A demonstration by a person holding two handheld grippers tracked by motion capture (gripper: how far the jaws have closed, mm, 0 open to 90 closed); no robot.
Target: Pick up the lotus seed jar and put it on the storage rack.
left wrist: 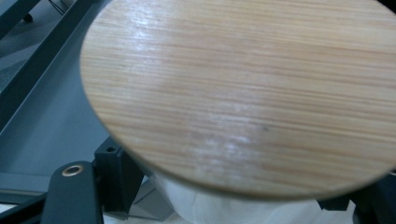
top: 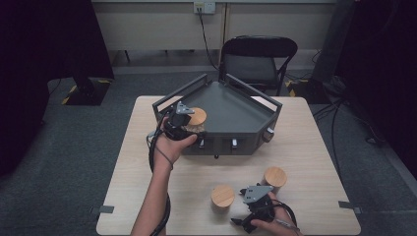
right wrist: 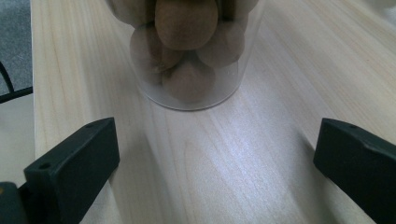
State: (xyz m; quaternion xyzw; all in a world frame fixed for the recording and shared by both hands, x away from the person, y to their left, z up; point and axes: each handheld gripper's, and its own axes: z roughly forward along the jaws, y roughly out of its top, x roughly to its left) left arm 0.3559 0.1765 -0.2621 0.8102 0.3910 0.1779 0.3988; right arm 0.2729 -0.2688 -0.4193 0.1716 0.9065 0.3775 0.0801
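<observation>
A jar with a round wooden lid (top: 197, 117) is held over the front left corner of the dark grey tray (top: 236, 110), with my left gripper (top: 186, 129) shut on its body. In the left gripper view the wooden lid (left wrist: 243, 93) looms close, with the jar's white body (left wrist: 224, 210) between the black jaws of the left gripper (left wrist: 224, 205). My right gripper (top: 243, 221) rests near the table's front edge, open. Just ahead of the right gripper (right wrist: 215, 163) stands a clear jar of brown round pieces (right wrist: 187, 51), apart from the pads.
Two wooden-lidded jars (top: 223, 196) (top: 274, 178) stand on the light wooden table (top: 305, 147) in front of the tray. A black folding chair (top: 258, 61) stands behind the table. Cables trail from both grippers.
</observation>
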